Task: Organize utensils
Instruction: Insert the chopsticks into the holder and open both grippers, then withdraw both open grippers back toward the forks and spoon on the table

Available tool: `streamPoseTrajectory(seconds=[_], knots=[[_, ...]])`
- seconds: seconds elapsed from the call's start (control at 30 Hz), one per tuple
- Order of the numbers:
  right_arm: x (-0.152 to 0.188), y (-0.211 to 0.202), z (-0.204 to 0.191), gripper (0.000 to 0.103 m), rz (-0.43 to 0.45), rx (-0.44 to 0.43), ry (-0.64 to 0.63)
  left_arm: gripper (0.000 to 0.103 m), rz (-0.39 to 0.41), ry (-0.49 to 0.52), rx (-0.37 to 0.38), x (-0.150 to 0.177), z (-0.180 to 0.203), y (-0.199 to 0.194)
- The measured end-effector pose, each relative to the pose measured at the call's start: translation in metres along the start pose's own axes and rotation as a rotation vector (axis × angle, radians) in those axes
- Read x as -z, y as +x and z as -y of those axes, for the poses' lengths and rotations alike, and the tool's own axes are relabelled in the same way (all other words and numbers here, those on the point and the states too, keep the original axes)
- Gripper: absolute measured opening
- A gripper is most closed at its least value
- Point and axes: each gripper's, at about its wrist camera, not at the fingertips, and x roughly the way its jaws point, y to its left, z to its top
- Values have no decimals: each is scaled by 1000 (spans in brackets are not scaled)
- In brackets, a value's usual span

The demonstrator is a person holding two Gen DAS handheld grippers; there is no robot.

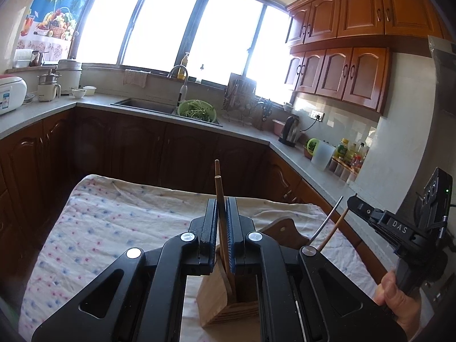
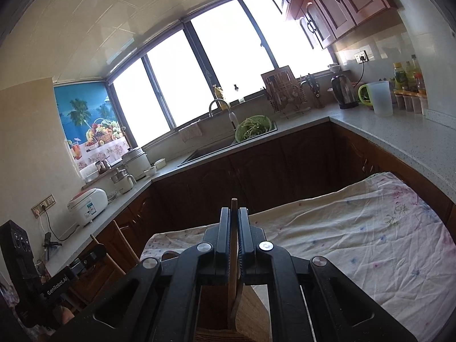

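Observation:
In the left wrist view my left gripper [image 1: 223, 199] is shut on two wooden chopsticks [image 1: 219, 188]. They stand upright, and their lower ends reach into a wooden utensil holder [image 1: 216, 299] right below the fingers. At the right of that view a hand holds my right gripper [image 1: 352, 199], from which a wooden stick [image 1: 333, 229] and a thin metal rod [image 1: 327, 219] slant down. In the right wrist view the right gripper [image 2: 234, 209] is shut on the wooden stick [image 2: 233, 228] above the holder [image 2: 250, 310]. The left gripper [image 2: 97, 249] shows at the lower left.
The holder stands on a table under a flowered cloth [image 1: 114, 222] [image 2: 356, 242]. A brown wooden piece [image 1: 287, 228] lies behind the holder. Dark cabinets and a grey counter [image 1: 307, 168] ring the table, with a sink, a green colander [image 1: 196, 111], a kettle and bottles.

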Motion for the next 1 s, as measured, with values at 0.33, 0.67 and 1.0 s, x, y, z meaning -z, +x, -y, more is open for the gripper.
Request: streamPoseTrajectory(seconds=[0.33, 0.67, 1.0], knots=[[0, 3, 2, 6, -34, 13, 1, 7, -24, 1, -11, -2, -1, 4], [1, -8, 13, 75, -33, -39, 63, 67, -30, 4, -28, 0, 3, -6], [9, -43, 11, 98, -42, -57, 65, 79, -69, 16, -35, 16, 8, -28]])
